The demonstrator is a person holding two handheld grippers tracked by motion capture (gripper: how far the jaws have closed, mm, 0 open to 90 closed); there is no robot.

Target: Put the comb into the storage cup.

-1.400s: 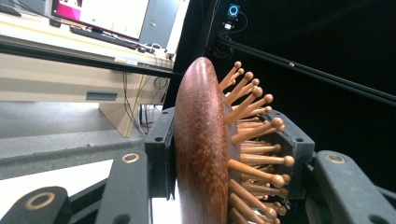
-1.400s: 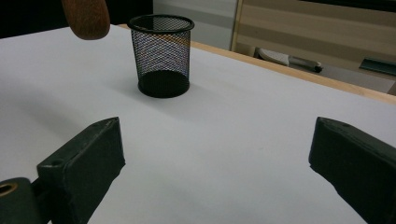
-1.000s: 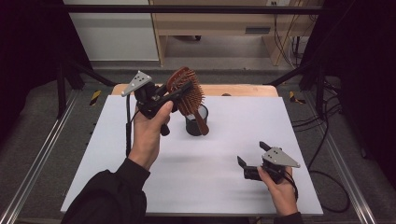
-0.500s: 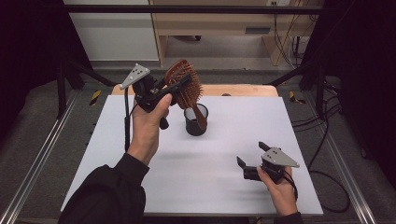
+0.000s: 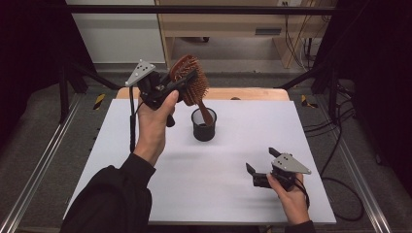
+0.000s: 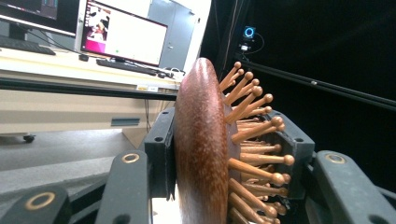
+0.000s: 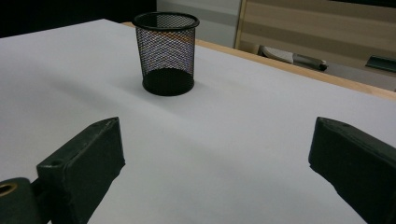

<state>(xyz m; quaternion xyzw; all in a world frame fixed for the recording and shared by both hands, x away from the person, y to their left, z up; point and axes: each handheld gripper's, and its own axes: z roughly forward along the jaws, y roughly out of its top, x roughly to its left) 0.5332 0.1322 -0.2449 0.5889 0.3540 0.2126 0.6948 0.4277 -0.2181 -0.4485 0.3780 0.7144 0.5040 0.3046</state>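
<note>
The reddish-brown wooden paddle hairbrush with ball-tipped wooden bristles (image 5: pixel 190 81) is clamped by its head in my left gripper (image 5: pixel 182 82), one jaw flat on the smooth back and the other set in among the bristles, as my left gripper view confirms (image 6: pixel 201 154). I hold it raised above the far part of the white table top (image 5: pixel 145 194), head up and tilted, with the handle slanting down from the gripper toward the black wire-mesh cup (image 5: pixel 204 125). In the high view the handle's tip appears at or just inside the cup's rim; whether it touches the mesh I cannot tell. My right gripper (image 5: pixel 260 170) rests low near the table's near edge, well apart from the cup, jaws spread wide with nothing between them; the cup stands upright ahead of it in its own view (image 7: pixel 166 53). Judgement: the step in hand is seating the brush handle-first in the cup. The next move calls for bringing the handle squarely over the opening, lowering it until it bears on the bottom, then easing the clamp off. Risk noted: the cup is light and unheld, so a sideways push from the handle could tip it.
</note>
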